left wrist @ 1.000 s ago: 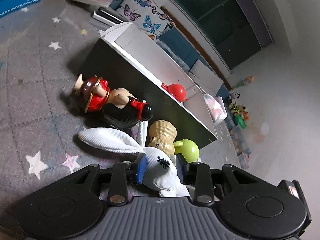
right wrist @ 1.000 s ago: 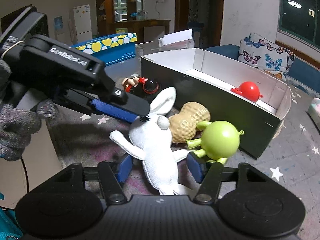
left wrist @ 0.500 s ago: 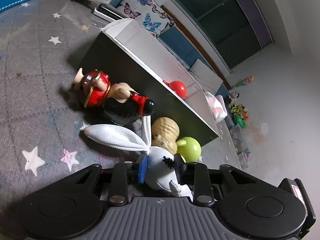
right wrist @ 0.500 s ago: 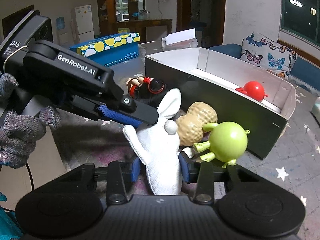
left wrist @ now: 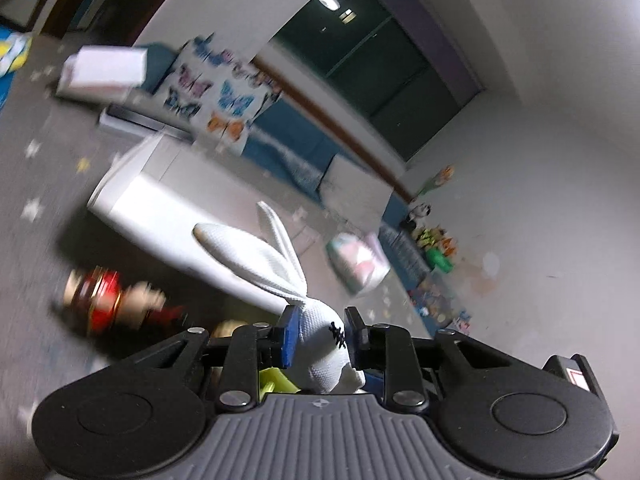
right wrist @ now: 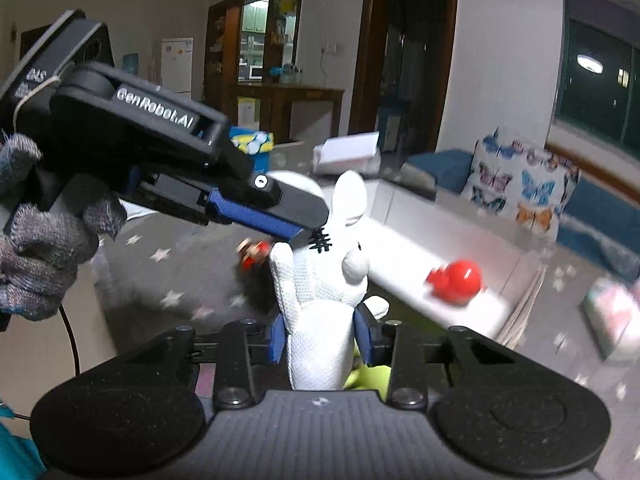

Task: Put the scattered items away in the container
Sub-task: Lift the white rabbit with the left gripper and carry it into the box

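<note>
Rabbit [right wrist: 320, 304] lifted off the floor since the earlier frame.
Left gripper [left wrist: 318, 338] clamps its head, right gripper [right wrist: 320, 340] its body; box [right wrist: 420, 264] just ahead, ready for drop.

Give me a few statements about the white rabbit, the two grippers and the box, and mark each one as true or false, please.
1. Both grippers hold the white rabbit. True: the left gripper clamps its head, the right gripper its body.
2. The box holds nothing. False: a red toy lies inside.
3. The rabbit's ears point toward the box in the left wrist view. True.
4. The red toy is gripped by the right gripper. False: it lies free in the box.
5. The hand on the left gripper is bare. False: it wears a grey knit glove.
</note>
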Action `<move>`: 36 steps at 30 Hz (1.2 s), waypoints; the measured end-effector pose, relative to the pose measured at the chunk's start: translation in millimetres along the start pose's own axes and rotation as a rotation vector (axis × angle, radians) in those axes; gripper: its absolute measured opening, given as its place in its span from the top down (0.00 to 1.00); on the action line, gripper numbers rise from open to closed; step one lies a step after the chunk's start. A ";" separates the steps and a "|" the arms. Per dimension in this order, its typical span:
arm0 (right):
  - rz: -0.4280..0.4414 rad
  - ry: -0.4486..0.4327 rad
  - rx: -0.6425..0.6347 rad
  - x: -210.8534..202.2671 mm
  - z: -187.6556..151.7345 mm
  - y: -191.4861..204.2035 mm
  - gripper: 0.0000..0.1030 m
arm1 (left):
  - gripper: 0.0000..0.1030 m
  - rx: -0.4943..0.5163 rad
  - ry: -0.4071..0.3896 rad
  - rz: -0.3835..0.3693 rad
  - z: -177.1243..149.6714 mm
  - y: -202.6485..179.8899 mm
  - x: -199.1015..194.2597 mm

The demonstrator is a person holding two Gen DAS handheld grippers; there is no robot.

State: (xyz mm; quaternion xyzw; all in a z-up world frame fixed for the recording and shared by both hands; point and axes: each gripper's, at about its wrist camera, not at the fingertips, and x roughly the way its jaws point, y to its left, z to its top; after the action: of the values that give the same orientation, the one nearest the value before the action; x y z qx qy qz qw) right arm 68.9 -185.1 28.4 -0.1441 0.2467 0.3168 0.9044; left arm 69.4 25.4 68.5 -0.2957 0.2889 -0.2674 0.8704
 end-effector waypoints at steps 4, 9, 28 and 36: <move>-0.035 -0.016 -0.041 13.2 22.4 -18.5 0.67 | 0.75 0.023 -0.034 -0.007 24.5 -11.2 19.5; -0.055 0.008 -0.081 38.9 49.5 -47.1 0.67 | 0.75 0.012 -0.051 -0.012 53.2 -6.4 47.5; 0.048 0.226 -0.044 151.2 53.6 -122.4 0.70 | 0.74 -0.104 0.084 0.118 62.2 75.9 137.2; 0.066 0.265 -0.052 141.3 43.6 -119.1 0.63 | 0.74 -0.083 0.109 0.152 54.2 74.1 136.6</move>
State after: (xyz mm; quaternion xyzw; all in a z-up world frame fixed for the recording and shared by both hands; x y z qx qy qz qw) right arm 256.9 -186.2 1.4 -0.1999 0.3604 0.3310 0.8489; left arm 221.3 8.6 7.5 -0.2938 0.3680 -0.2042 0.8582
